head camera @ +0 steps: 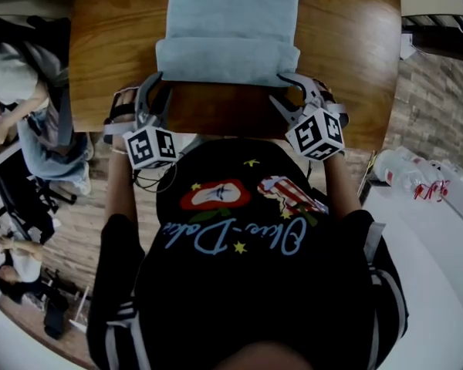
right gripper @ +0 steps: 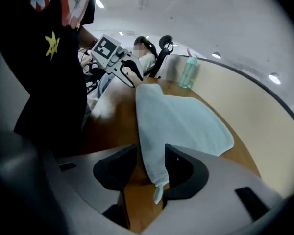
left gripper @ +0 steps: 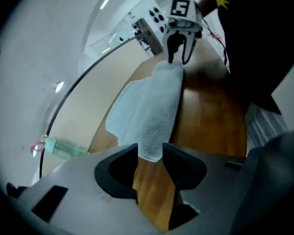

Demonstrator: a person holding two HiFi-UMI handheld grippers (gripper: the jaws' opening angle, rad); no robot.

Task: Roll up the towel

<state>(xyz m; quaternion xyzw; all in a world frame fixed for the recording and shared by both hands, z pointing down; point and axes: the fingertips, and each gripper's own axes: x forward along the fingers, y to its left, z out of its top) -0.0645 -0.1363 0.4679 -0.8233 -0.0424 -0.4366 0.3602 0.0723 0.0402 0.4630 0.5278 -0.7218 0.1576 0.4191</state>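
Note:
A light blue towel (head camera: 231, 14) lies on the wooden table (head camera: 347, 45), its near edge turned over into a thick fold (head camera: 228, 62). My left gripper (head camera: 159, 83) is at the fold's left end and my right gripper (head camera: 289, 87) at its right end. In the left gripper view the towel's end (left gripper: 152, 141) sits between the jaws of my left gripper (left gripper: 150, 153), which stand apart; the right gripper (left gripper: 179, 50) shows at the far end. In the right gripper view the towel's corner (right gripper: 154, 165) hangs loose between the open jaws of my right gripper (right gripper: 152, 155), with the left gripper (right gripper: 130, 75) beyond.
A green bottle (right gripper: 188, 72) stands at the table's far edge. People sit to the left of the table (head camera: 23, 91), one in an office chair (right gripper: 161, 53). A white surface with plastic bottles (head camera: 405, 172) lies to the right.

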